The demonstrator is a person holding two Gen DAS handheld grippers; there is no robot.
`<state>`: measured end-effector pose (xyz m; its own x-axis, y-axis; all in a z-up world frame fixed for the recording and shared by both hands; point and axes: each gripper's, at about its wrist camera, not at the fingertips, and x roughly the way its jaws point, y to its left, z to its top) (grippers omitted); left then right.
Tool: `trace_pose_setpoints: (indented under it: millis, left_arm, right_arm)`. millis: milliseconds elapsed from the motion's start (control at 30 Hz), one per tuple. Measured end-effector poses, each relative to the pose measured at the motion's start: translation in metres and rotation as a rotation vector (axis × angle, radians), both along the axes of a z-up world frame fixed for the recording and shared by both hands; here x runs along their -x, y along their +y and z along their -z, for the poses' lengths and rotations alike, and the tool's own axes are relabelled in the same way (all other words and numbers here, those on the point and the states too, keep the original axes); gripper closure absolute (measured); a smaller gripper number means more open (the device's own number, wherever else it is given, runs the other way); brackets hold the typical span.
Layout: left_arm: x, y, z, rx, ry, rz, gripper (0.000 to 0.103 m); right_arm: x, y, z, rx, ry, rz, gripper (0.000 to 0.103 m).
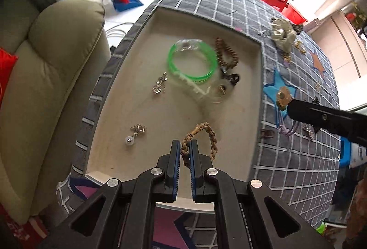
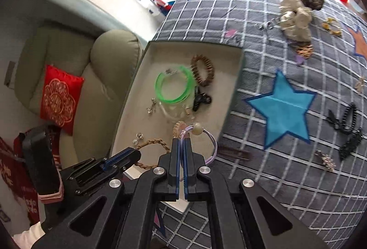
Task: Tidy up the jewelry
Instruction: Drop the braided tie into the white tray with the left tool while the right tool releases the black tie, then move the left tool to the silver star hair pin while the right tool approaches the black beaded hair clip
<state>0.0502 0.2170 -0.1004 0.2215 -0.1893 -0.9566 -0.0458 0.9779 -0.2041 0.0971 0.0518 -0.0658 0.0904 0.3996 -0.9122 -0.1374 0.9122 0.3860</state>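
1. Left gripper (image 1: 184, 145): fingers nearly together, pinching the end of a tan braided cord bracelet (image 1: 201, 141). The loop lies on the floor of the shallow beige rectangular tray (image 1: 137, 79), at its near end.
2. Right gripper (image 2: 182, 142): fingers closed tight on a thin lilac hair-tie loop with a cream pearl bead (image 2: 201, 134). The loop hangs over the tray's near right edge; the bead sits just past the fingertips.
3. In the tray: translucent green plastic bangle (image 1: 192, 62), brown beaded bracelet (image 1: 226, 54) touching its far side, clear hair comb (image 1: 195, 86), small black clip (image 1: 232, 79), two silver earrings (image 1: 160, 85).
4. The tray sits on a grey checked cloth with coloured stars (image 2: 282, 109).
5. Loose on the cloth, well apart from the tray: cream fabric scrunchie (image 2: 296, 17), black hair claws (image 2: 346, 125), brown hair clip (image 2: 234, 153).
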Motion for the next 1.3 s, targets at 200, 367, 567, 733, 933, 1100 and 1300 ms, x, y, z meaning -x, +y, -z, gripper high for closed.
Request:
trace_pose_setpoints:
  millis: [200, 367, 567, 733, 933, 1100, 1300]
  left_arm:
    - [-0.010, 0.000, 0.017, 0.004, 0.008, 0.001, 0.093]
    - [-0.022, 0.002, 0.033, -0.021, 0.029, -0.004, 0.093]
    - [-0.028, 0.001, 0.048, -0.084, 0.052, 0.015, 0.093]
    - [-0.029, 0.001, 0.054, -0.127, 0.066, 0.028, 0.093]
    - [-0.031, -0.001, 0.050, -0.164, 0.063, 0.029, 0.092]
    - [-0.031, -0.003, 0.044, -0.182, 0.044, 0.029, 0.083]
    - [-0.029, -0.006, 0.029, -0.202, -0.006, 0.019, 0.010]
  right_arm:
    - [-0.009, 0.021, 0.024, 0.043, 0.030, -0.033, 0.101]
    - [-0.012, 0.030, 0.047, 0.074, 0.075, -0.042, 0.101]
    - [-0.015, 0.037, 0.072, 0.113, 0.121, -0.026, 0.101]
    - [-0.018, 0.041, 0.082, 0.114, 0.142, -0.023, 0.101]
    - [-0.021, 0.040, 0.084, 0.094, 0.161, -0.015, 0.100]
    - [-0.022, 0.035, 0.075, 0.070, 0.161, -0.006, 0.089]
    - [-0.021, 0.024, 0.050, 0.035, 0.107, 0.023, 0.061]
